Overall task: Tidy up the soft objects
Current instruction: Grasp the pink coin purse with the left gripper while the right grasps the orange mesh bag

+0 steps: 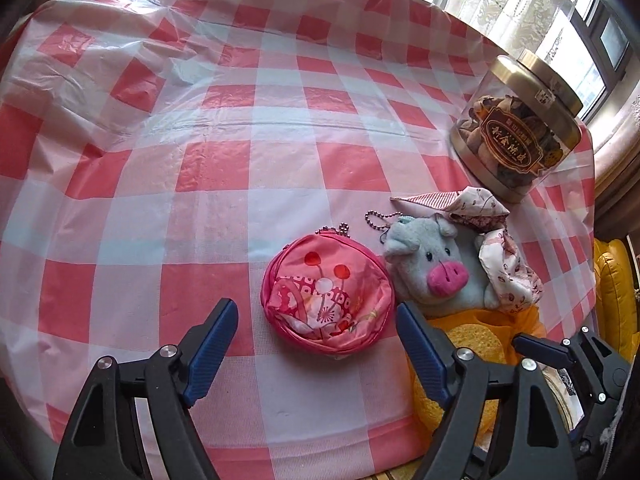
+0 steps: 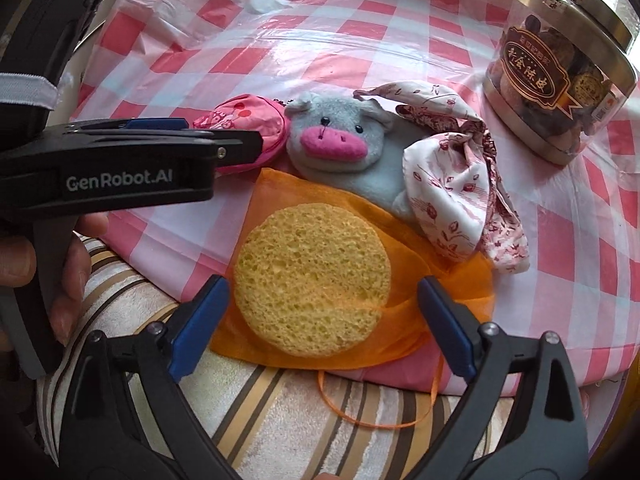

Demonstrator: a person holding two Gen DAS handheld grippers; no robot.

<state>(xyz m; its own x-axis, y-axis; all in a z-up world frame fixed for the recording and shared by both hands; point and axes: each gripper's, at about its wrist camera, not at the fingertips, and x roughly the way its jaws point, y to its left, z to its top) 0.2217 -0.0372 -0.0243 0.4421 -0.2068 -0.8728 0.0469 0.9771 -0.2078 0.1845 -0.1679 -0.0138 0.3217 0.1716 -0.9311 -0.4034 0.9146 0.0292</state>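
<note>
Sponge (image 2: 310,276), round and yellow, lies on an orange mesh bag (image 2: 452,280) at the table's near edge, framed by the empty, wide-apart right gripper (image 2: 322,318). Beside it, the left gripper (image 1: 316,344), also apart and empty, brackets the pink pouch (image 1: 326,294), likely for paired pickups.

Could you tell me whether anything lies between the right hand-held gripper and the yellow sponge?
Nothing solid does. The right hand-held gripper is open above the yellow sponge, which lies on or in the sheer orange pouch; whether mesh covers it is unclear.
</note>
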